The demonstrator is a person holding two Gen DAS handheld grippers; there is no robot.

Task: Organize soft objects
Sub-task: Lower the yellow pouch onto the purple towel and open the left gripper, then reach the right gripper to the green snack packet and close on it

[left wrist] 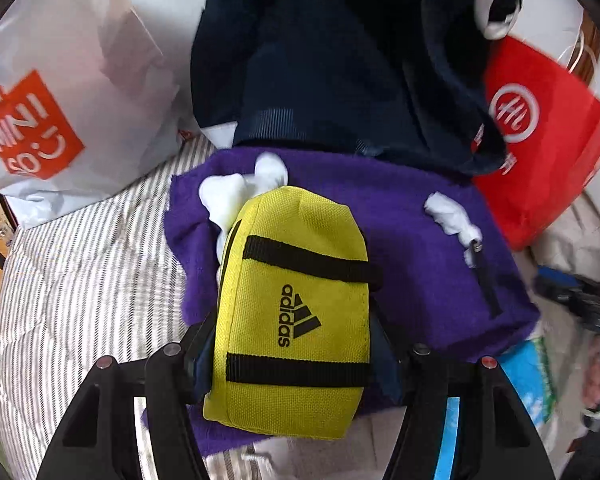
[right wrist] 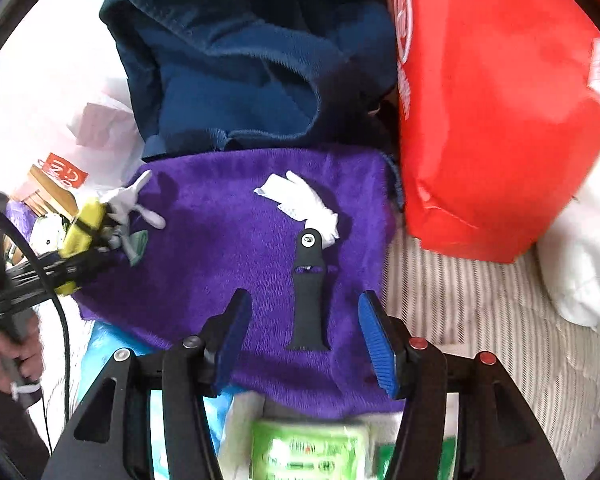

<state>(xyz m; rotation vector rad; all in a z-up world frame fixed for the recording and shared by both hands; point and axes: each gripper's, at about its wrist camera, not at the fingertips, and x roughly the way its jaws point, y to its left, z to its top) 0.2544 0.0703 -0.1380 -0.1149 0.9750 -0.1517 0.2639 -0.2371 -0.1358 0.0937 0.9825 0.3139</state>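
A yellow Adidas pouch (left wrist: pixel 296 300) with black straps is clamped between the pads of my left gripper (left wrist: pixel 292 344), just above a purple towel (left wrist: pixel 412 248). A white toy figure (left wrist: pixel 236 196) pokes out from under the pouch. In the right wrist view, my right gripper (right wrist: pixel 305 304) stands open over the purple towel (right wrist: pixel 220 240). A black watch strap (right wrist: pixel 310 292) lies flat between its blue pads (right wrist: pixel 374 336), untouched. A crumpled white tissue (right wrist: pixel 300 200) lies just beyond the strap. The pouch (right wrist: pixel 82 228) in the left gripper (right wrist: pixel 84 248) shows at the left edge.
A navy garment (left wrist: pixel 340 60) lies behind the towel. A red bag (right wrist: pixel 492 100) stands at its right and a white Miniso bag (left wrist: pixel 60 100) at its left. A striped bedcover (left wrist: pixel 92 280) lies under everything. A green packet (right wrist: pixel 312 452) is at the near edge. A hand (right wrist: pixel 4 356) grips the left tool.
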